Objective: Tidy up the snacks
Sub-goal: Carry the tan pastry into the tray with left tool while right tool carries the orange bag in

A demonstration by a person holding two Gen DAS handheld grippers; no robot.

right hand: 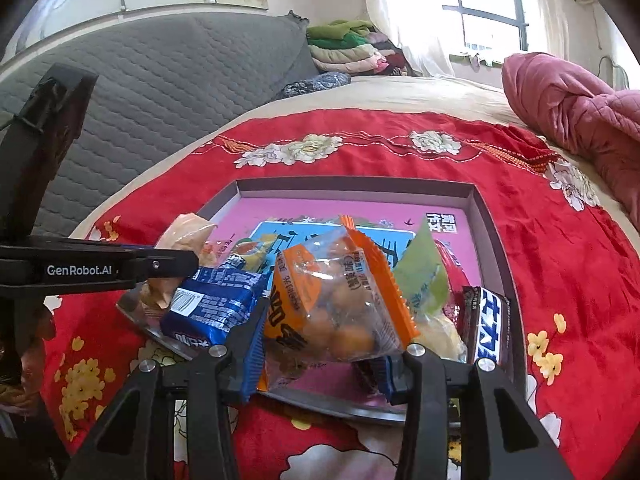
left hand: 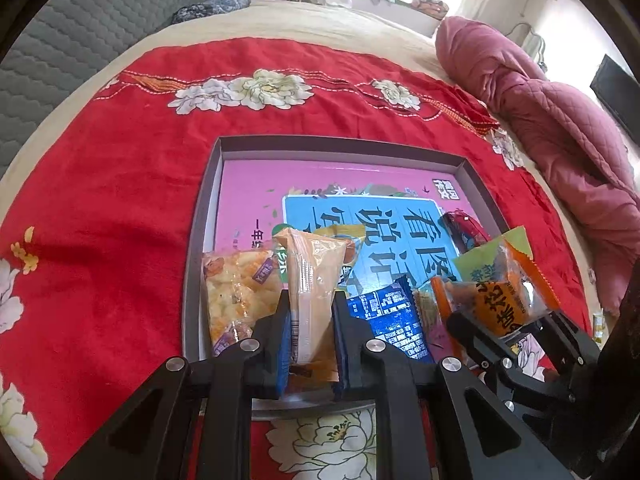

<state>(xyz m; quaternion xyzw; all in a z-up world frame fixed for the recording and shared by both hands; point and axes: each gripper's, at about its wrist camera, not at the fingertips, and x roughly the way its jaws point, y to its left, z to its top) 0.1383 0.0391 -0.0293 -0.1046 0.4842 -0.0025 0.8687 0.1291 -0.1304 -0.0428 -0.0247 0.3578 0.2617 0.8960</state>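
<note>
A grey shallow tray (left hand: 340,144) (right hand: 352,186) with a pink and blue printed sheet inside lies on the bed. My left gripper (left hand: 312,320) (right hand: 176,264) is shut on a pale beige snack packet (left hand: 316,280) (right hand: 184,236), held upright over the tray's near left part. My right gripper (right hand: 324,344) (left hand: 508,320) is shut on an orange packet of round snacks (right hand: 332,308) (left hand: 500,300) over the near right part. Below them in the tray lie a blue packet (left hand: 396,320) (right hand: 216,304), a yellow clear packet (left hand: 236,292), a green packet (left hand: 480,256) (right hand: 424,276), a red packet (left hand: 464,224) and a black-and-white bar (right hand: 488,320).
The tray rests on a red flowered cloth (left hand: 120,200) (right hand: 560,240) spread over a beige bed. A pink quilt (left hand: 560,140) (right hand: 580,108) is bunched at the right. A grey padded headboard (right hand: 160,80) and folded clothes (right hand: 348,48) stand at the back.
</note>
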